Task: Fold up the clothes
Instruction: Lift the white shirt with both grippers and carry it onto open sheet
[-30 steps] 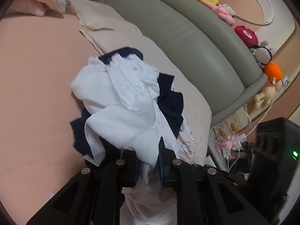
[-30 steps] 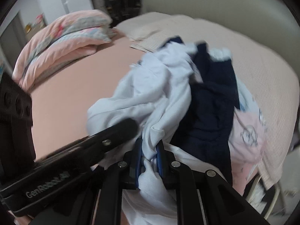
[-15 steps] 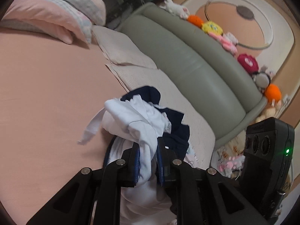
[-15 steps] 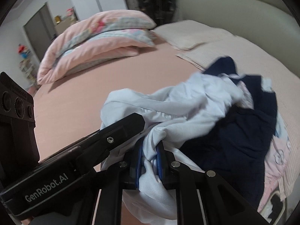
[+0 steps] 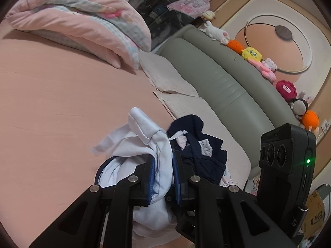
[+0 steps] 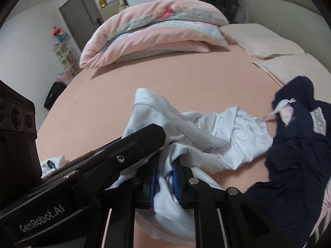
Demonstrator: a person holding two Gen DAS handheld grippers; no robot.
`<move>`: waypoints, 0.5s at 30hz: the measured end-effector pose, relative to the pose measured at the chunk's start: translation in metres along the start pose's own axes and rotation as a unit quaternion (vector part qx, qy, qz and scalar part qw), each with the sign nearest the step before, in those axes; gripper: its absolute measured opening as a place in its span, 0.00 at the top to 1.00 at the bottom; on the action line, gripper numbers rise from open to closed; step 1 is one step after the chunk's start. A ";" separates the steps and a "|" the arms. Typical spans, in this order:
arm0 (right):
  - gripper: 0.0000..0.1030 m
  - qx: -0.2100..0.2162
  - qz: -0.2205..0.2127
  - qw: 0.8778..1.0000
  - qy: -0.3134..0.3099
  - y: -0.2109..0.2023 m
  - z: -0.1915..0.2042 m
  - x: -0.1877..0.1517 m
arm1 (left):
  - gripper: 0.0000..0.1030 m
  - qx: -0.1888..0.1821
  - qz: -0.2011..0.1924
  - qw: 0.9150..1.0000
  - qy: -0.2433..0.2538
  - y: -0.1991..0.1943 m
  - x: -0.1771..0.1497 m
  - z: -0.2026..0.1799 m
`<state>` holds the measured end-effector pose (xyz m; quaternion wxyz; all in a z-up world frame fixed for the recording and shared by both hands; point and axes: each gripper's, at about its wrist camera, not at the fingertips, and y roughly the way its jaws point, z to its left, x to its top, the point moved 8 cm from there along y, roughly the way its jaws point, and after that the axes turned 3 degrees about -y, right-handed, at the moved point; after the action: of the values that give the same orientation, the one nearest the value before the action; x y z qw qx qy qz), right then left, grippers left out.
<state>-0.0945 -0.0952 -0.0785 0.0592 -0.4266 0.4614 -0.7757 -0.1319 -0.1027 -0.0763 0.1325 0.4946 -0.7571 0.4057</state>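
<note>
surface: pink bed | headboard grey | both claws clamped on white garment

Your left wrist view close over the bed, facing the headboard at 2 o'clock, your right wrist view facing the folded quilt at 12, both sharing the white garment.

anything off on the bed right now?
Yes: the white garment, pinched by both the left gripper and right gripper, is bunched and twisted, not spread. Its far end lies against the crumpled navy garment; whether they are tangled is unclear.
</note>
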 end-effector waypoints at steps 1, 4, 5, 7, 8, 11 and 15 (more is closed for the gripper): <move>0.88 0.000 0.001 1.000 -0.008 0.001 0.009 0.000 | 0.87 0.003 -0.004 1.000 -0.001 -0.006 0.001 0.004; 0.88 0.004 0.004 1.000 -0.024 0.001 0.029 -0.001 | 0.87 0.007 -0.016 1.000 -0.007 -0.022 0.003 0.013; 0.88 0.006 0.005 1.000 -0.028 0.002 0.036 -0.001 | 0.87 0.007 -0.021 1.000 -0.010 -0.027 0.003 0.016; 0.88 0.009 0.009 0.999 -0.037 0.003 0.051 -0.002 | 0.87 0.005 -0.031 0.999 -0.018 -0.037 0.004 0.024; 0.88 0.010 0.011 0.999 -0.042 0.004 0.056 -0.003 | 0.87 0.004 -0.035 0.999 -0.022 -0.041 0.005 0.027; 0.88 0.012 0.018 0.998 -0.063 0.009 0.077 -0.002 | 0.87 0.009 -0.043 0.999 -0.031 -0.052 0.009 0.038; 0.88 0.019 0.035 0.994 -0.105 0.018 0.105 0.002 | 0.87 0.022 -0.054 0.997 -0.045 -0.065 0.019 0.053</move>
<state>-0.0260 -0.1765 -0.0686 0.1431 -0.4880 0.4523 -0.7327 -0.0747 -0.1660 -0.0675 0.1090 0.5553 -0.7257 0.3913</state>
